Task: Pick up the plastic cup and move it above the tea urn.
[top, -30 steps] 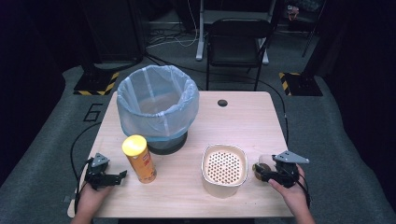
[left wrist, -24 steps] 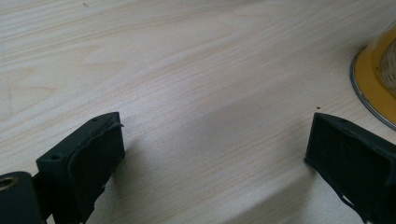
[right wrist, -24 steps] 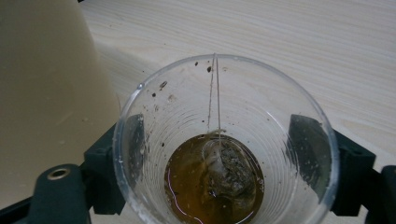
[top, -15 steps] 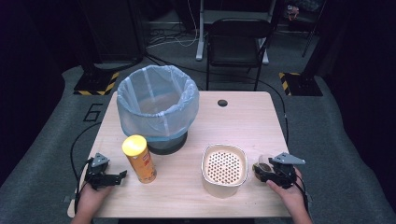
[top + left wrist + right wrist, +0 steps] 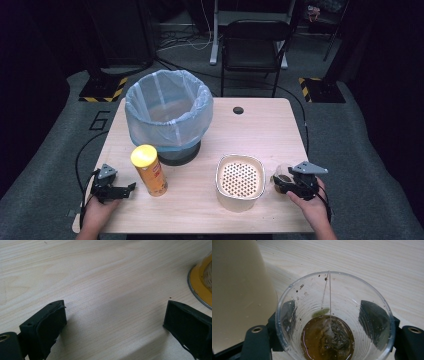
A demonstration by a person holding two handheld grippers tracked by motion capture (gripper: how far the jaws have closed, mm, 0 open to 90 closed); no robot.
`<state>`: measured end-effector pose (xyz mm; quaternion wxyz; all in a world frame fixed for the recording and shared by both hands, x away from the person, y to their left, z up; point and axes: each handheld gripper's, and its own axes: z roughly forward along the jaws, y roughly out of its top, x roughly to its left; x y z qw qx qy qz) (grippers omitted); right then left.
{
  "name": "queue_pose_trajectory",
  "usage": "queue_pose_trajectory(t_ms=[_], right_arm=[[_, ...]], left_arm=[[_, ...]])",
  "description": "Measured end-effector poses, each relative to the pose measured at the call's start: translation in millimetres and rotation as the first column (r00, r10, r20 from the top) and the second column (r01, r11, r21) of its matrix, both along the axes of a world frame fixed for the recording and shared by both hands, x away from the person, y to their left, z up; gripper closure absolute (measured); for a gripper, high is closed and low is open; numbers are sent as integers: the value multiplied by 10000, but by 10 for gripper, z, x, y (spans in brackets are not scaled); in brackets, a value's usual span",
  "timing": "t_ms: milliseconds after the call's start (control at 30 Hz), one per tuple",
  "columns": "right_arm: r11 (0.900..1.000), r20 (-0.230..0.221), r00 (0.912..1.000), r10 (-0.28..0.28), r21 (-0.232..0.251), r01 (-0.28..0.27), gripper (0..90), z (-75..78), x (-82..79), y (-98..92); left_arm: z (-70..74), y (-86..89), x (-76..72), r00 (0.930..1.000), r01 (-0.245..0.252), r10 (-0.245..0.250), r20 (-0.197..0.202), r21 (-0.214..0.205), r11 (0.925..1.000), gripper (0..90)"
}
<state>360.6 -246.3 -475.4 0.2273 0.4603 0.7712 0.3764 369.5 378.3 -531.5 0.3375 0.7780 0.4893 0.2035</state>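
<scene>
One "6" marks the floor beside the table; the can label is unreadable

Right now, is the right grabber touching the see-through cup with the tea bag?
Touching. The right gripper view shows both pads pressed against the sides of the clear cup.

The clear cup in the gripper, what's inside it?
The cup holds brown liquid with a soggy tea bag, its string running up to the rim. Beneath the bag is hidden.
</scene>
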Motion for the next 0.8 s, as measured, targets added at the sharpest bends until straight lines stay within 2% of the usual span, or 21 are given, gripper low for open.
queue_pose_trajectory(t_ms=[133, 233, 267, 633, 667, 733, 800], right_arm=[[9987, 85, 9989, 470, -188, -468, 301, 89, 44, -1], [9978, 183, 9979, 618, -245, -613, 301, 124, 80, 10], [9952, 362, 9952, 914, -379, -900, 301, 161, 113, 25], [9856, 525, 9866, 1545, -783, -1501, 311, 337, 335, 140], [9819, 568, 9844, 1664, -1015, -1601, 312, 405, 383, 168], [9797, 654, 9826, 1739, -1124, -1659, 313, 436, 405, 182], [9730, 716, 9780, 1960, -1378, -1849, 315, 501, 445, 205]], left_arm=[[-2, -1, 0, 10000, -8, 8, 23, -15, 10000, 42], [-1, -1, 0, 10000, -5, 5, 10, -2, 10000, 42], [1, 0, 0, 10000, 3, -3, -6, 0, 10000, 42], [1, 1, 0, 10000, 7, -7, -15, 4, 10000, 42], [1, 1, 0, 10000, 10, -10, -10, -5, 10000, 42], [0, 1, 0, 10000, 10, -10, -9, -4, 10000, 42], [0, 0, 0, 10000, 6, -6, -10, -9, 10000, 42]])
